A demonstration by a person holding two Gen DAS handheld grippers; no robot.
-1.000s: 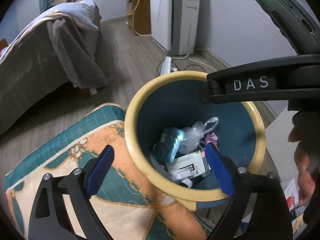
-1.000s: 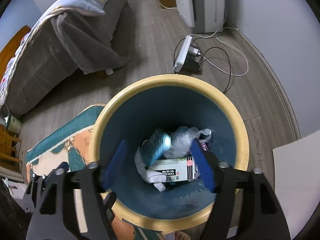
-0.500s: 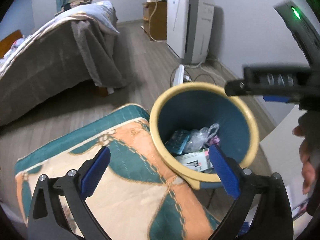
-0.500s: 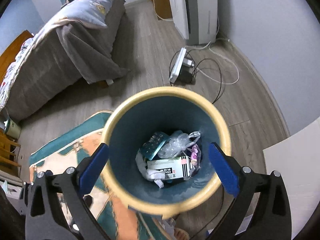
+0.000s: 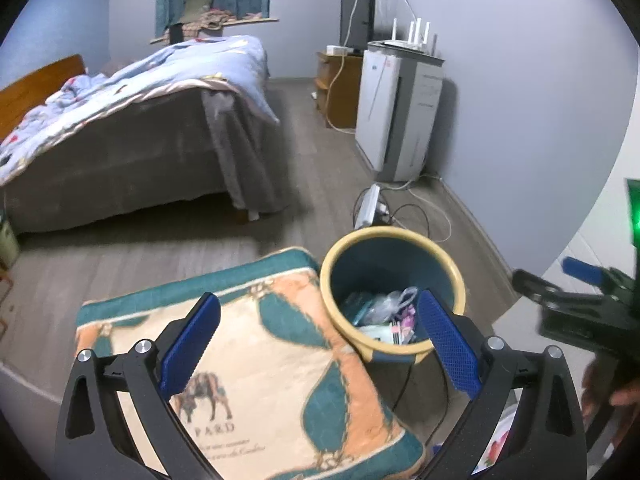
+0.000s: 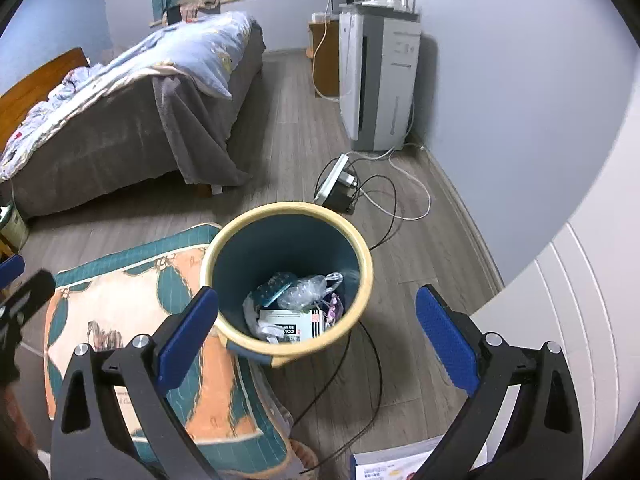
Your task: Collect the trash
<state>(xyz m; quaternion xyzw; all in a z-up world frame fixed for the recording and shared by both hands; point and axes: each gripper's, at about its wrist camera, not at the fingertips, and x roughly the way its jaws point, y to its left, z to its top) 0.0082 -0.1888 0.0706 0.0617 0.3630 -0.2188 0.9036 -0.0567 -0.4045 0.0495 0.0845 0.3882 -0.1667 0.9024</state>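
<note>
A round bin with a yellow rim (image 5: 394, 233) (image 6: 289, 209) and a teal inside stands on the wooden floor. Trash (image 5: 380, 314) (image 6: 294, 308) lies at its bottom: a white box, a clear plastic bag, a teal packet and crumpled wrappers. My left gripper (image 5: 316, 300) is open and empty, above and to the left of the bin, over a cushion. My right gripper (image 6: 316, 294) is open and empty, high above the bin's near rim. In the left wrist view the right gripper (image 5: 560, 280) shows blurred at the right edge.
A teal and orange cushion (image 5: 260, 340) (image 6: 120, 300) lies against the bin's left side. A power strip with cables (image 6: 336, 184) lies behind the bin. Beyond are a bed (image 5: 120, 120) and a white appliance (image 5: 396, 112). A white panel (image 6: 560, 300) and a booklet (image 6: 400, 464) sit at the right.
Both grippers rose and pulled back from the bin, which now looks smaller and lower. The right jaws spread wider. The trash stayed in the bin.
</note>
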